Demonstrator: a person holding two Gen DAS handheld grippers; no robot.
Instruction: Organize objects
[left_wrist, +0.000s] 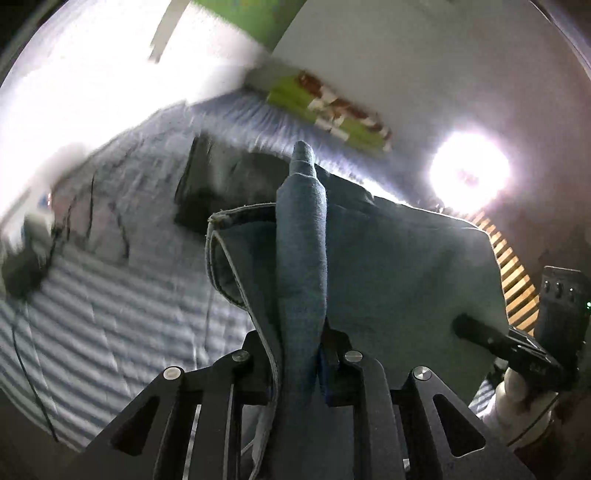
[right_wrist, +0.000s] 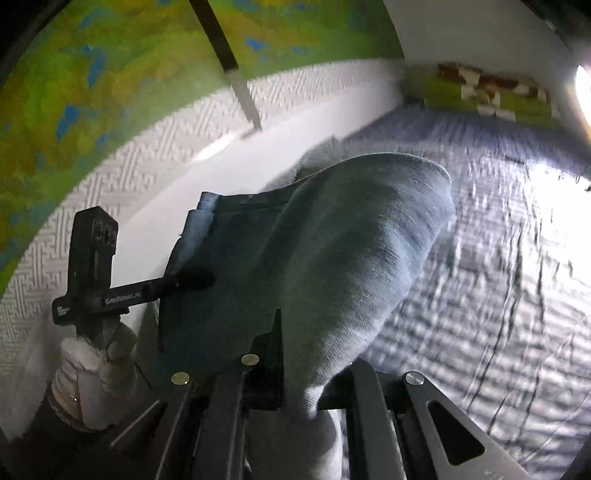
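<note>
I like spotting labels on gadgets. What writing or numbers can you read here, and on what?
"130": raised digits on the left gripper's upright black block, last digit unsure.
White print along that gripper's black bar: blurred, unreadable.
Small white label at the bar's end: too small.
Blue cloth: no text.

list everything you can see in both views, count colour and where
cloth: one, blue-grey, held up over the bed between both grippers
dark folded item: one, charcoal, lying on the bed beyond the cloth
bedcover: one, blue-and-white striped, under everything
lamp: one, glaring white, far right
left gripper: black, shut on a bunched fold of cloth
right gripper: black, shut on the cloth
gloved hand: white, holding the left gripper
</note>
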